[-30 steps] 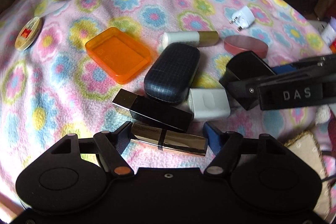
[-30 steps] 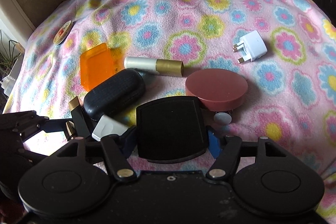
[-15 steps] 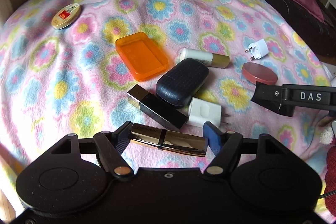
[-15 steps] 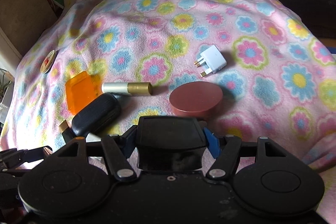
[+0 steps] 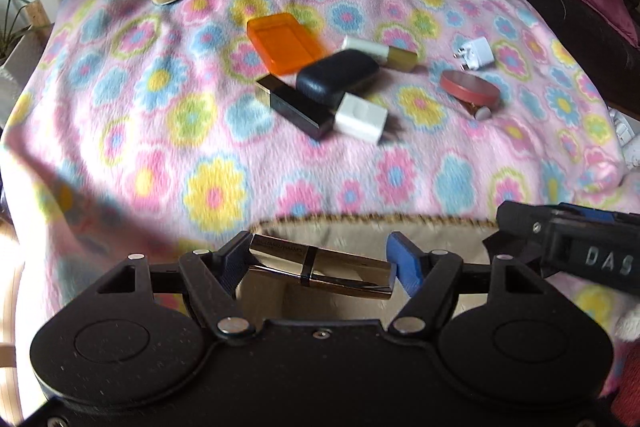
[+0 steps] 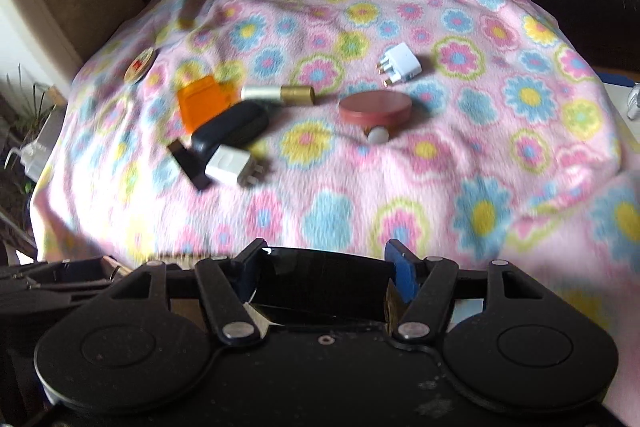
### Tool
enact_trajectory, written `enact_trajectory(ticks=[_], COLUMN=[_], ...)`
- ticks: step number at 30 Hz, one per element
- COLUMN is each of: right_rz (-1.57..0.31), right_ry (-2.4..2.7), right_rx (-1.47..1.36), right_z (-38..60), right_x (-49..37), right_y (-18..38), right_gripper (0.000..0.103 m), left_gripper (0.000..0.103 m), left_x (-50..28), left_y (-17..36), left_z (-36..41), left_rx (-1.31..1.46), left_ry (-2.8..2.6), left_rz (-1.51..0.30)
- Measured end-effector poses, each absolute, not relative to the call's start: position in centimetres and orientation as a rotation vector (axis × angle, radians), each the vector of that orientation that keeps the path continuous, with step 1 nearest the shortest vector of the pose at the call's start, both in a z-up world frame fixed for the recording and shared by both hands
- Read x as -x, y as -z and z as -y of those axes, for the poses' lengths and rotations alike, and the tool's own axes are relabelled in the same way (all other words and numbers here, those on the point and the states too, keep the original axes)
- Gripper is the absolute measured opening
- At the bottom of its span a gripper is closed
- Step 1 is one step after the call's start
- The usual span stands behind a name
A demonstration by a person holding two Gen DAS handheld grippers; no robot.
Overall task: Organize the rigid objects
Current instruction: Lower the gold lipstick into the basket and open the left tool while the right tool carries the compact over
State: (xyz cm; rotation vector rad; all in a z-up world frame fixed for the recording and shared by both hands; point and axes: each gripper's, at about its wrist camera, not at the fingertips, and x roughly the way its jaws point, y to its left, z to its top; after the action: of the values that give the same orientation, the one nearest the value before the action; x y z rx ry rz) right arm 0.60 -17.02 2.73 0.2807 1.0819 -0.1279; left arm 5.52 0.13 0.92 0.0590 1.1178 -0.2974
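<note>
left claw gripping metallic tube, blurred blanket

The blanket is soft fleece cloth with a fuzzy, matt surface. The metallic tube in the left claw looks like polished metal, glossy and mirror-like. The orange box is translucent smooth plastic. The black case in the right claw is glossy and reflects light. The basket lining looks like plain beige cloth, and its rim seems woven and rough.
</note>
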Motion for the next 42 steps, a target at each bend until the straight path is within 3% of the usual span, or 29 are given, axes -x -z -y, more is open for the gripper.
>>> enact_trajectory(ticks=[14,42], right_rz=[-1.138,-1.233], right_ry=[0.191,0.169], right_rx=[-0.231,-0.203], right_z=[15.4,14.9], right_x=[6.3,5.3], right_y=[-4.1,-2.0], right_gripper=[0.064,0.064], left_gripper=[0.068,0.068], left_x=[-0.1,-0.6], left_y=[0.4,2.8], left_z=[0.2,1.3], left_rx=[-0.124,-0.197], left_ry=[0.194,0.184], left_rz=[-1.183,-1.310])
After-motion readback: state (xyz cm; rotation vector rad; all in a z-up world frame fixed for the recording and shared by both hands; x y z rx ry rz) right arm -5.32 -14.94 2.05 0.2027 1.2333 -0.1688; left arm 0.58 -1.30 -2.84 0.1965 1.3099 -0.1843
